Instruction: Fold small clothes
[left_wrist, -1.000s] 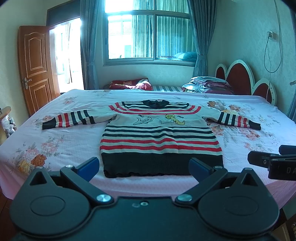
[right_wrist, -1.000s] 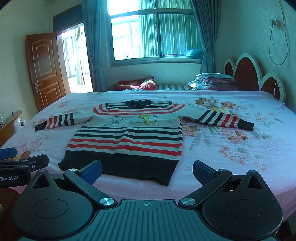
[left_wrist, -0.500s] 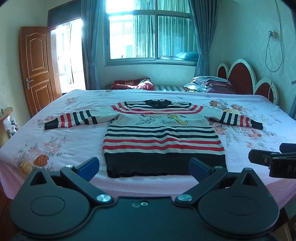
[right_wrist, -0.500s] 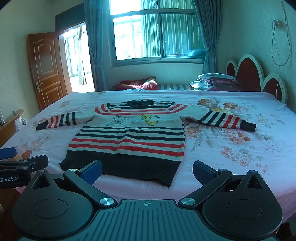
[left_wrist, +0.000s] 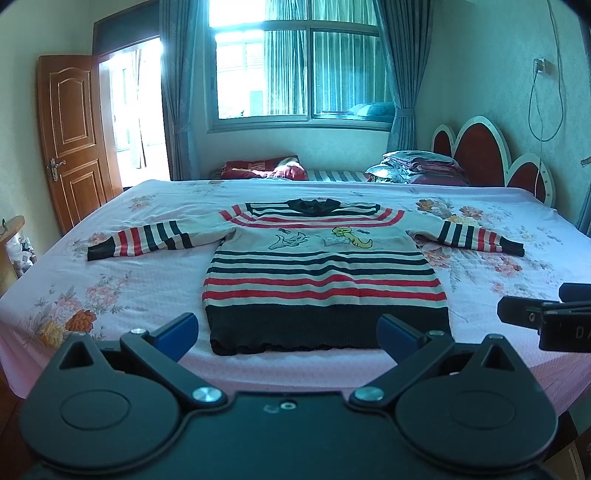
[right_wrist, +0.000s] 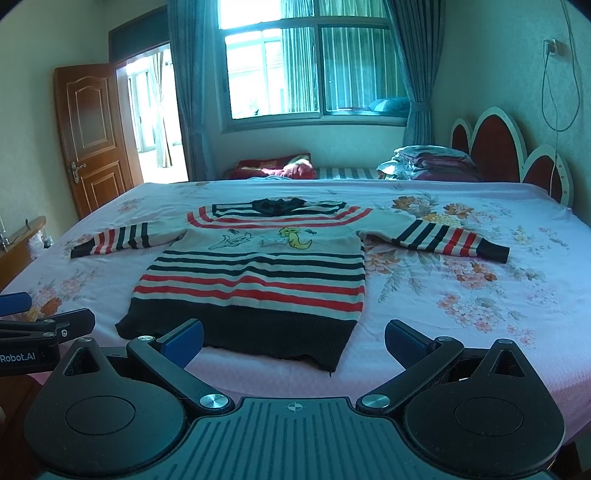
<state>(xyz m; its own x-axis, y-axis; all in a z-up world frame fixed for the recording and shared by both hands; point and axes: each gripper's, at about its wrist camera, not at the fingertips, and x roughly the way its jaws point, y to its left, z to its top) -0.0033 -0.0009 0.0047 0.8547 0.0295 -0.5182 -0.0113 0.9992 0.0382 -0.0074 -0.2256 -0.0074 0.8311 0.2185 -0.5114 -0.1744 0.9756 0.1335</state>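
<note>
A small striped sweater (left_wrist: 325, 273) in red, white and dark bands lies flat, face up, on the bed, both sleeves spread out sideways and its dark hem nearest me. It also shows in the right wrist view (right_wrist: 255, 273). My left gripper (left_wrist: 288, 332) is open and empty, held just short of the hem. My right gripper (right_wrist: 293, 339) is open and empty, in front of the hem's right corner. Each gripper shows at the edge of the other's view: the right one (left_wrist: 543, 317) and the left one (right_wrist: 44, 328).
The bed (left_wrist: 122, 280) has a pink floral sheet and a red scalloped headboard (left_wrist: 487, 158) at the right. Folded bedding (left_wrist: 417, 166) and a red pillow (left_wrist: 266, 170) lie at the far edge under the window. A wooden door (left_wrist: 70, 140) stands left.
Both grippers have drifted slightly left and back, so the sweater sits a little further right in view. The sweater itself has not moved and both jaws stay open.
</note>
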